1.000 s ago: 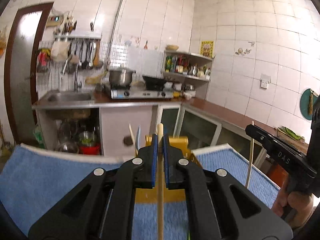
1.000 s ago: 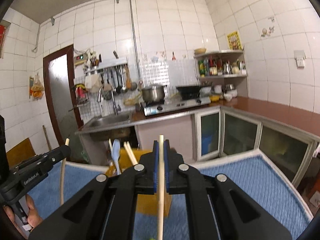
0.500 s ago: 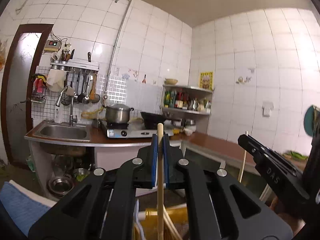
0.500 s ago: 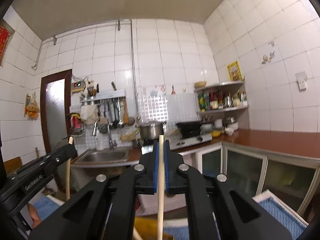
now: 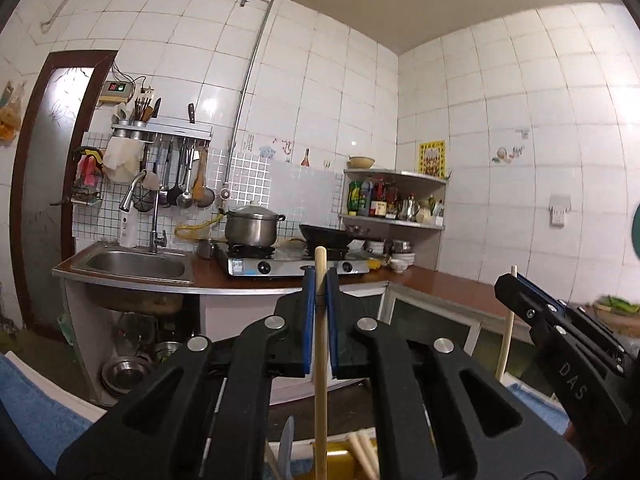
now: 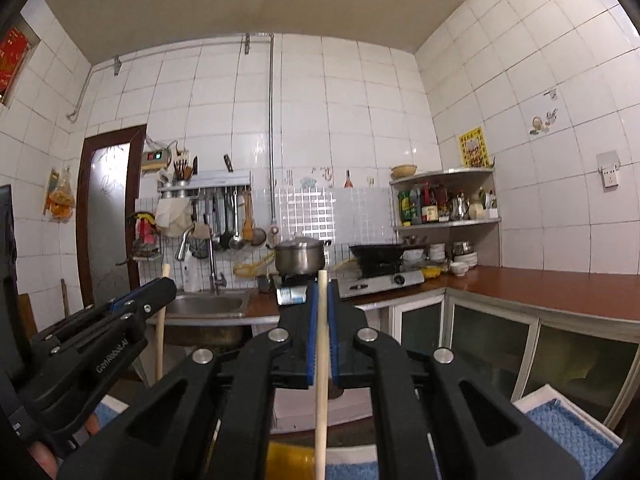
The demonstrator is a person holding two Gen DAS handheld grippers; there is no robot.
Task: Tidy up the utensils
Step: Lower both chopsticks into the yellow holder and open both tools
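Left gripper (image 5: 320, 300) jaws clamp an upright wooden chopstick (image 5: 320, 360) at frame centre; right gripper (image 6: 322, 304) jaws clamp a second chopstick (image 6: 321, 380).

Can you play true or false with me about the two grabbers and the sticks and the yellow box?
1. The left gripper is shut on a wooden chopstick. True.
2. The right gripper is open and holds nothing. False: it is shut on its own wooden chopstick.
3. Both chopsticks stand about upright between the blue-padded fingers. True.
4. The yellow utensil holder is empty. False: more chopsticks and what looks like a spoon stand in it.
5. A steel pot sits in the sink. False: it sits on the gas stove, beside the sink.
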